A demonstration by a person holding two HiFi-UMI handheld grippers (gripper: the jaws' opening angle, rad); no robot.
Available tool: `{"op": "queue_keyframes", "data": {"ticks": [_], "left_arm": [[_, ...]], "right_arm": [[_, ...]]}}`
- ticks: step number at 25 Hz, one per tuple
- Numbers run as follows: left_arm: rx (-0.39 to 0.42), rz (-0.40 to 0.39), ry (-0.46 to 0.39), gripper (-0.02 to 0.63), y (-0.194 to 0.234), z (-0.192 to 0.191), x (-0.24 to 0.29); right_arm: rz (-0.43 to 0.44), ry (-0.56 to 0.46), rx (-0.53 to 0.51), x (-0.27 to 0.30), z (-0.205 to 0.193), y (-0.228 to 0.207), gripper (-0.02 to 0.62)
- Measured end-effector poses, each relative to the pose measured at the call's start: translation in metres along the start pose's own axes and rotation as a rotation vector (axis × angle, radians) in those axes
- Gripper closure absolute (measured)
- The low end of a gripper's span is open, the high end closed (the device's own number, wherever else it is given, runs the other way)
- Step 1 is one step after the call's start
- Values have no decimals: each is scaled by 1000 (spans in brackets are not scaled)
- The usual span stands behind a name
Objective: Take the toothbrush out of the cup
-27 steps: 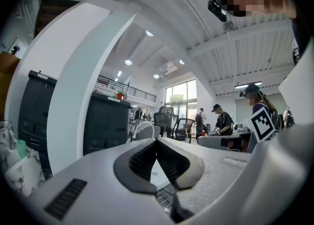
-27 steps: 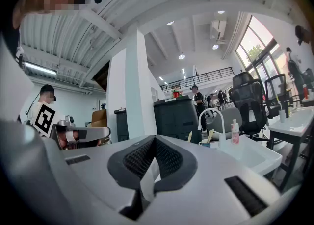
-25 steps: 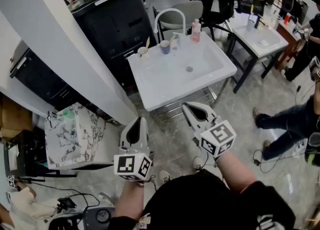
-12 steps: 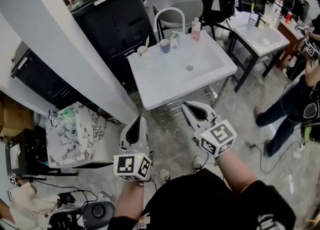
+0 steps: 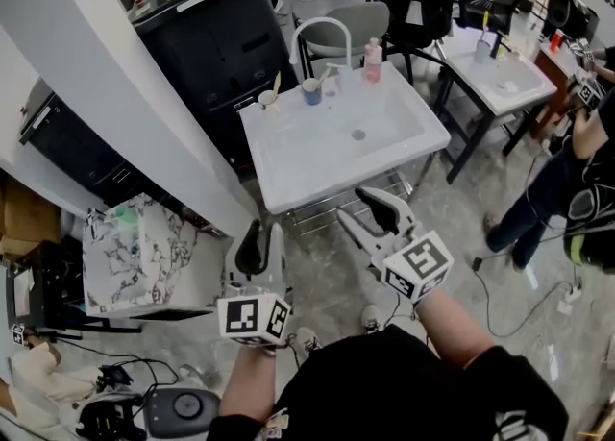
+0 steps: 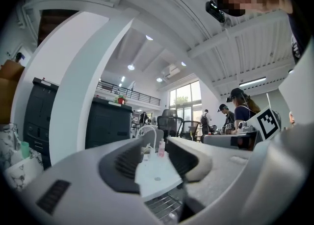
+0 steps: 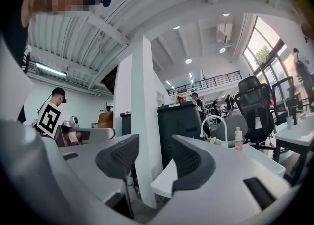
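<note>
A white sink (image 5: pixel 288 156) stands ahead of me. On its back rim sits a blue cup (image 5: pixel 311 92) with a toothbrush (image 5: pixel 324 73) leaning out of it. A small white cup (image 5: pixel 268 99) to its left also holds a brush. My left gripper (image 5: pixel 261 230) and right gripper (image 5: pixel 359 205) hover level over the floor, short of the sink's front edge and far from the cups. Both pairs of jaws have just been opening and hold nothing. The sink shows in the gap of the left gripper (image 6: pixel 153 156). The right gripper (image 7: pixel 153 159) frames a white pillar.
A curved white faucet (image 5: pixel 320 30) and a pink bottle (image 5: pixel 372 60) stand on the sink's back rim. A black cabinet (image 5: pixel 226 50) is behind it, a white pillar (image 5: pixel 106 93) to the left, a second sink (image 5: pixel 502 79) and office chairs to the right. A person (image 5: pixel 567 189) stands at right.
Both grippers' jaws have parted from shut to open. Both hands have edged a little toward the sink. The person at the right has shifted position.
</note>
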State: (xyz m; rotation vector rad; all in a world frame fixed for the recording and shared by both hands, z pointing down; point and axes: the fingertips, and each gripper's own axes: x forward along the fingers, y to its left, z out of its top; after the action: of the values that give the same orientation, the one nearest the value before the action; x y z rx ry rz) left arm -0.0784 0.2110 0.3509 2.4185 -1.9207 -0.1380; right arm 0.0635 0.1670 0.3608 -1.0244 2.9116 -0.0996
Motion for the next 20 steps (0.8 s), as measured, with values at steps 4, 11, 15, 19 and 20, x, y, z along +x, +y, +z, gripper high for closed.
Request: {"op": "queue_keyframes", "data": {"ticks": [4,11,15,19,20], "left_arm": [[9,30,-11,333,-11,-3,12],[10,59,-13,333,-38,-6,32],[26,78,-12,333,-52,-6,40],[28,96,-11,333,-67,-5,47],[27,99,-9,333,-70,-5,49]], "right_arm": [[9,-9,-29,-4,3,-16,279],[36,-12,-34,-17,7,-48,281],[52,-19,-30,-25,8,-63,281],[63,-28,-22,-32,13,-78,281],[66,-28,-20,-34,14,-81,280]]}}
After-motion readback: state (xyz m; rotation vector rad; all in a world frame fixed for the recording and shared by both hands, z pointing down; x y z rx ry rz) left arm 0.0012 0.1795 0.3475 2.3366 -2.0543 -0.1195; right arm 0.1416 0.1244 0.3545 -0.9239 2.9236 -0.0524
